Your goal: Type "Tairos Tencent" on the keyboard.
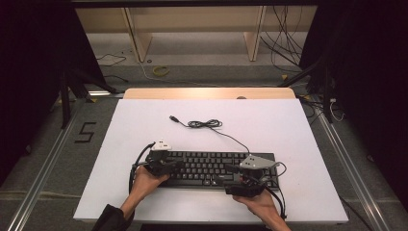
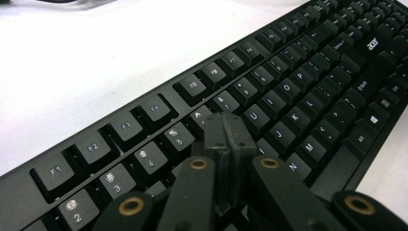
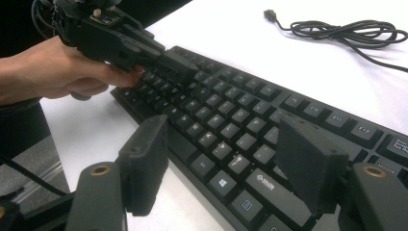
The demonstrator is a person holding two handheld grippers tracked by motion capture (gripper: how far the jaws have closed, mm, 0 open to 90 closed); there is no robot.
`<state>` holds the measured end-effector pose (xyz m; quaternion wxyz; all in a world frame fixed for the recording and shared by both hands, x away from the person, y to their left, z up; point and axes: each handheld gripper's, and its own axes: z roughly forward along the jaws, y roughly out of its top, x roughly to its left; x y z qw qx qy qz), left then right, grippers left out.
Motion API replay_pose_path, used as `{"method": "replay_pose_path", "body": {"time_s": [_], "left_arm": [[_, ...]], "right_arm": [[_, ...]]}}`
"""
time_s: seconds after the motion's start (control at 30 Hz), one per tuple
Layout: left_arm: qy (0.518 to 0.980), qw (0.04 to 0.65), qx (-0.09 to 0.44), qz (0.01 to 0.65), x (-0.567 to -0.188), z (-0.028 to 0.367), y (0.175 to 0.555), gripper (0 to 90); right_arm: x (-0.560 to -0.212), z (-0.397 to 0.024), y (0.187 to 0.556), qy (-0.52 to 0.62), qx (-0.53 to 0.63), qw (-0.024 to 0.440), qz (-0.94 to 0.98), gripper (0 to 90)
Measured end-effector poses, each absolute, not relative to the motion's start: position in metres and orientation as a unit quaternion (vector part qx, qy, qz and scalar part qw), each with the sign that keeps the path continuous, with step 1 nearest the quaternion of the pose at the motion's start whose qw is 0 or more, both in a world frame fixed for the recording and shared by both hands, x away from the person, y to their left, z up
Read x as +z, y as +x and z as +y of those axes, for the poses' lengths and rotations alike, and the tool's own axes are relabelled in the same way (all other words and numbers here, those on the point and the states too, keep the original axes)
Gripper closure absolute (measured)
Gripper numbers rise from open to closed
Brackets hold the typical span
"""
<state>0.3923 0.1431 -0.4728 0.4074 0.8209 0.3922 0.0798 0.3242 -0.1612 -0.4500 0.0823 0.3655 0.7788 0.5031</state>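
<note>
A black keyboard [image 1: 207, 168] lies on the white tabletop [image 1: 144, 125] near its front edge. Its cable [image 1: 204, 124] runs back in a loose coil and ends in a USB plug [image 3: 270, 14]. My left gripper [image 1: 178, 165] is over the keyboard's left half, pointing right. In the left gripper view [image 2: 224, 126] its jaws are shut together with nothing between them, their tips just above the number and upper letter rows. My right gripper [image 1: 233, 169] is at the keyboard's right front, pointing left. Its jaws [image 3: 223, 144] stand wide open above the bottom row of keys [image 3: 226, 159].
The tabletop has a wooden strip [image 1: 207, 93] along its far edge. Metal rails [image 1: 43, 163] run along the floor on both sides. Loose cables [image 1: 284, 43] and wooden shelf legs [image 1: 137, 38] are on the floor beyond the table.
</note>
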Motion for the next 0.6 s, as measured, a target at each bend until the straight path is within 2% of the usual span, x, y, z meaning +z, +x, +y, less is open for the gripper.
{"method": "replay_pose_path", "body": {"time_s": [0.6], "left_arm": [[0.828, 0.393, 0.074, 0.393, -0.4772, 0.1412, 0.3954, 89.5]], "right_arm": [[-0.4492, -0.1653, 0.3197, 0.365, 0.504, 0.086, 0.778, 34.9]]}}
